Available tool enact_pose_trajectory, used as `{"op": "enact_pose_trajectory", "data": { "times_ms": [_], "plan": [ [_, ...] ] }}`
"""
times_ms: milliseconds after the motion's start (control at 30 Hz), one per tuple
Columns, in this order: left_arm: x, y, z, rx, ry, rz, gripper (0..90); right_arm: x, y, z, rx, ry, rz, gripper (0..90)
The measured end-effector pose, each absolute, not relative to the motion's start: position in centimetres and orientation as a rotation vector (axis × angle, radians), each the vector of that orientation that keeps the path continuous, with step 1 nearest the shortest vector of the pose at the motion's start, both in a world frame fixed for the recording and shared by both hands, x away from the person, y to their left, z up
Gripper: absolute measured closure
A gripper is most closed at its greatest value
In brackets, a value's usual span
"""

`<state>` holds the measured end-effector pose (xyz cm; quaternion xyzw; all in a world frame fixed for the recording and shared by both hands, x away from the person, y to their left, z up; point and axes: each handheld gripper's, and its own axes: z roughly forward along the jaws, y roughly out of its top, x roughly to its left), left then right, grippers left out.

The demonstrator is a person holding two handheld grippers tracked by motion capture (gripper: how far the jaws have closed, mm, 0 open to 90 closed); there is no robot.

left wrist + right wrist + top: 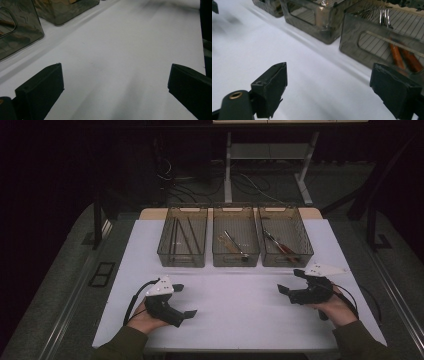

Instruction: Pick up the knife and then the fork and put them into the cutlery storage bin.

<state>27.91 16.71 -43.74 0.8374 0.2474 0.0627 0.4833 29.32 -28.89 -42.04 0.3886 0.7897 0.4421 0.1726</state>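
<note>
Two grippers, your left gripper point(185, 300) and right gripper point(291, 281), hover wide open and empty over the bare white table point(235, 310), three bins lining its far edge. Left gripper view: open tabletop ahead. Right gripper view: right bin point(384, 40), red-handled tools point(404, 57) inside, just beside your jaws.

White table point(240, 310) with three smoke-tinted, see-through bins standing side by side along its far edge: left bin point(182, 262), middle bin point(236, 262), right bin point(287, 262). The near half of the tabletop lies bare. Each bin rests directly on the white surface.
</note>
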Motion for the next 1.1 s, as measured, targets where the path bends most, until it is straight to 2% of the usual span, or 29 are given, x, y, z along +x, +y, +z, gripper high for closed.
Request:
{"op": "enact_pose_trajectory", "data": {
  "times_ms": [600, 1100],
  "plan": [
    [27.8, 16.7, -43.7, 2.046, 0.597, 0.156, 0.0, 25.3, -28.4, -44.4, 1.090, 2.266, 1.296, 14.7],
    [27.7, 16.6, -43.7, 2.047, 0.596, 0.155, 0.0, 25.1, -28.4, -44.8, 1.061, 2.302, 1.282, 14.7]
  ]
}}
